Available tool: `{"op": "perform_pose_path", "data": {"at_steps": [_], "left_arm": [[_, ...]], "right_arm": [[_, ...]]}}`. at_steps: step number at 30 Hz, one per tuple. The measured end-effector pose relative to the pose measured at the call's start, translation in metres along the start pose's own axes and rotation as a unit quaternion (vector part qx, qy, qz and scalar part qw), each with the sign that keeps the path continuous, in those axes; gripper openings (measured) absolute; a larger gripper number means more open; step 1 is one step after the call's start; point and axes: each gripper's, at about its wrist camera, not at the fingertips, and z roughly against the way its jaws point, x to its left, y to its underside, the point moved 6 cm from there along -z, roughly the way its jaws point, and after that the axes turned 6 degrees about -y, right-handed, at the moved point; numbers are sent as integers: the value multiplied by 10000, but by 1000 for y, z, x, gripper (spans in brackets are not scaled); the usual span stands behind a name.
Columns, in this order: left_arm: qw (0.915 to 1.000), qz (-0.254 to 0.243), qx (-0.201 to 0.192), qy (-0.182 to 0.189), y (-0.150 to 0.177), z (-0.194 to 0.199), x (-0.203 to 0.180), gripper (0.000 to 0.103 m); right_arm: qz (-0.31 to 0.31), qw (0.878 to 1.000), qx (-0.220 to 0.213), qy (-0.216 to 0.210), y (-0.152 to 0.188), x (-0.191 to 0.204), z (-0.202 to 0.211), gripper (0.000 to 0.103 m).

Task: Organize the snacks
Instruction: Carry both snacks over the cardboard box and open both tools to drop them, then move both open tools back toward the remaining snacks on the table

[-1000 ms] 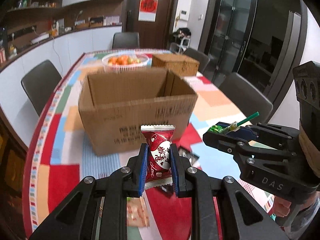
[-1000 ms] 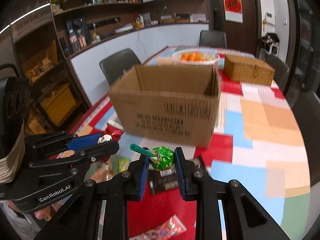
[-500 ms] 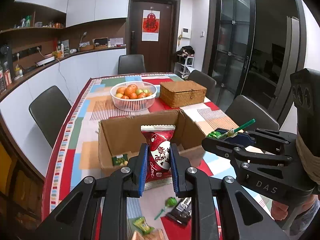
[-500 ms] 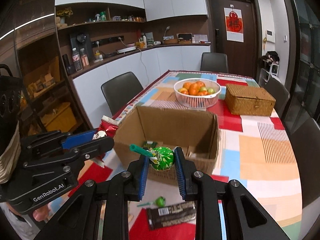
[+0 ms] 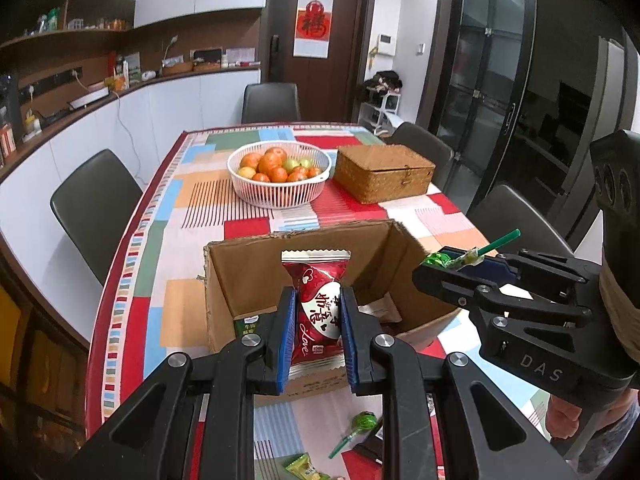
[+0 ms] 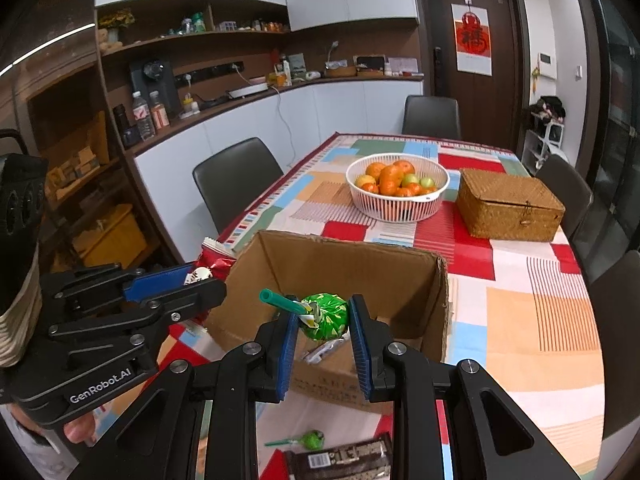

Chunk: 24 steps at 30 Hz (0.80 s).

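Note:
My left gripper (image 5: 316, 316) is shut on a red snack packet (image 5: 318, 308) and holds it above the near side of an open cardboard box (image 5: 256, 276). My right gripper (image 6: 324, 320) is shut on a green lollipop (image 6: 326, 316) with a green stick, held over the box (image 6: 340, 264). Each gripper shows in the other's view: the right one (image 5: 436, 264) at the box's right, the left one (image 6: 200, 276) at its left corner. A few packets lie inside the box.
A white basket of fruit (image 5: 279, 196) and a wicker box (image 5: 384, 174) stand beyond the cardboard box. Loose on the cloth in front lie a green lollipop (image 6: 310, 440), a dark bar (image 6: 344, 458) and a small green packet (image 5: 304, 466). Chairs surround the table.
Both grippers have risen and moved forward with their snacks, from in front of the box's wall to above its open top. The box's inside has come into view.

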Motion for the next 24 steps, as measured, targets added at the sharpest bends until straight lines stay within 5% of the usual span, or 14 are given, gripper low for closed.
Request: {"op": "perform_pose_path", "data": {"at_steps": [7,9,10,24], "left_arm": [[9993,-132,286,-191,-7,-25,3,24],[9985,-245,150,-474,-8,-21,5,50],[9983,-261,78,-524,-8,-18,6,54],[9957,-376,-506,-681,24,54,2,55]], "right_arm": [[-107,9997,205,76,-5,-9,-25,27],[-169,9995,218,166,-8,-14,-32,33],[-218,9992,232,234,-8,-15,-33,46],[-51,9997,-213,106,16,16,13,51]]}}
